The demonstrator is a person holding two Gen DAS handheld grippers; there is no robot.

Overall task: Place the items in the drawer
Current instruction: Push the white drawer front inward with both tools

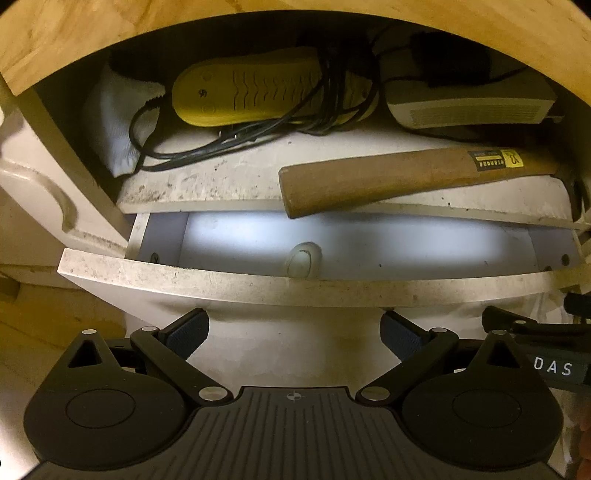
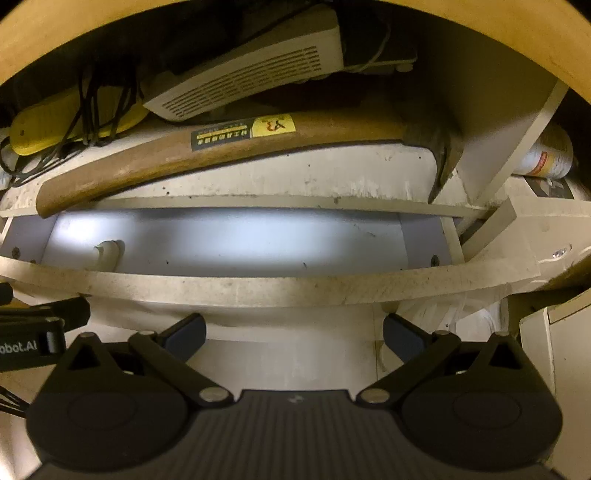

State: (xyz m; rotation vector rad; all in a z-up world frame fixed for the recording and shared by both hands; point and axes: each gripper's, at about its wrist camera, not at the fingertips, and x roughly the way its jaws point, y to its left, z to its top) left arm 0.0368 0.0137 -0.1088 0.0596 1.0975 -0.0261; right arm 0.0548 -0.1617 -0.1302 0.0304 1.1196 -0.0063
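A white drawer (image 1: 295, 288) stands partly pulled out under a shelf; it also shows in the right wrist view (image 2: 295, 286). A small pale oval object (image 1: 303, 260) lies inside it near the front wall, also seen in the right wrist view (image 2: 105, 254). A wooden-handled hammer (image 1: 406, 177) lies on the shelf above the drawer, its handle end overhanging the opening; it shows in the right wrist view too (image 2: 221, 147). My left gripper (image 1: 293, 338) is open and empty just below the drawer front. My right gripper (image 2: 293, 336) is open and empty, beside it on the right.
On the shelf sit a yellow power strip (image 1: 255, 88) wound with black cable, a white cloth (image 1: 118, 122), and a white vented box (image 1: 469, 103). A wooden tabletop (image 1: 147, 29) overhangs. A can (image 2: 546, 155) stands in the compartment to the right.
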